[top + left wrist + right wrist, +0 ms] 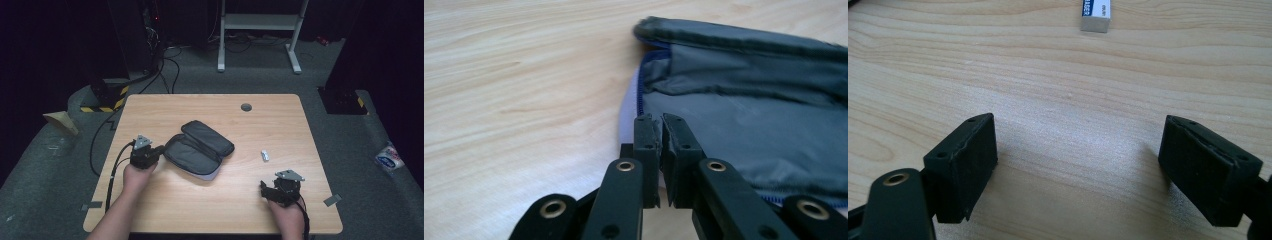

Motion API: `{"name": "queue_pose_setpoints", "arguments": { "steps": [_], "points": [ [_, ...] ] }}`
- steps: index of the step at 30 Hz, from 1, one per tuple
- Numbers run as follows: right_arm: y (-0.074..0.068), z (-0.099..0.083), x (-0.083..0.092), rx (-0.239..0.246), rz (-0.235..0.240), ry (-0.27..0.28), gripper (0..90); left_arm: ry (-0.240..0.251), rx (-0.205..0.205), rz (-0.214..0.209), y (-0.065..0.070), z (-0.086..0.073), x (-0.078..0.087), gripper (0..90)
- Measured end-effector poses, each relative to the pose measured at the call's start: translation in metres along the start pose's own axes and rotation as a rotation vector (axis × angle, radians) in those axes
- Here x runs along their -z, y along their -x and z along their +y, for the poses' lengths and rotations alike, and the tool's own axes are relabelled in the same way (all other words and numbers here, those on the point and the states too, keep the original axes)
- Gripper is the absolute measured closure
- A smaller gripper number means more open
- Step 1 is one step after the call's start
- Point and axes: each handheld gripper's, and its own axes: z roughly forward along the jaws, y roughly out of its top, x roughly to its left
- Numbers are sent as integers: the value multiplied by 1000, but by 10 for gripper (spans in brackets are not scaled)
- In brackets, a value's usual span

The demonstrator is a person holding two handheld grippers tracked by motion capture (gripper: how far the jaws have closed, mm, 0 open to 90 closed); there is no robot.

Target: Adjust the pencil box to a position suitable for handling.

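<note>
Step, as judged: case being held open for loading; eraser likely next in.

Left tongs (659, 122): jaws nearly together, pinching near rim of case (199, 149). Case lies unzipped, lid folded back, mid-bench (260, 210).

Eraser (265, 155): on bare wood, right of case, well apart from it.

Right tongs (1078, 165): jaws spread wide, holding nothing, low over bench, eraser ahead.

Next move calls for: right tongs forward, straddle eraser, close.
</note>
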Motion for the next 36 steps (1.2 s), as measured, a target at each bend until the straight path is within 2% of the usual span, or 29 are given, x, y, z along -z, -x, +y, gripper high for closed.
{"name": "queue_pose_setpoints", "arguments": {
  "steps": [10, 19, 23, 26, 29, 32, 36],
  "points": [
    [0, 0, 0, 0, 0, 0, 153, 24, -65, -53, 32, -14, 16, 826],
    [0, 0, 0, 1, 0, 0, 153, 31, -97, -78, 48, -21, 25, 811],
    [0, 0, 0, 0, 0, 0, 153, 37, -108, -101, 57, -25, 29, 804],
    [0, 0, 0, 1, 0, 0, 153, 52, -128, -123, 63, -27, 33, 766],
    [0, 0, 0, 1, 0, 0, 155, 80, -138, -135, 63, -28, 35, 733],
    [0, 0, 2, -1, 8, 11, 223, 118, -130, -130, 61, -29, 40, 717],
    [0, 1, 5, -2, 20, 33, 243, 140, -106, -68, 49, -30, 48, 741]
  ]
}}
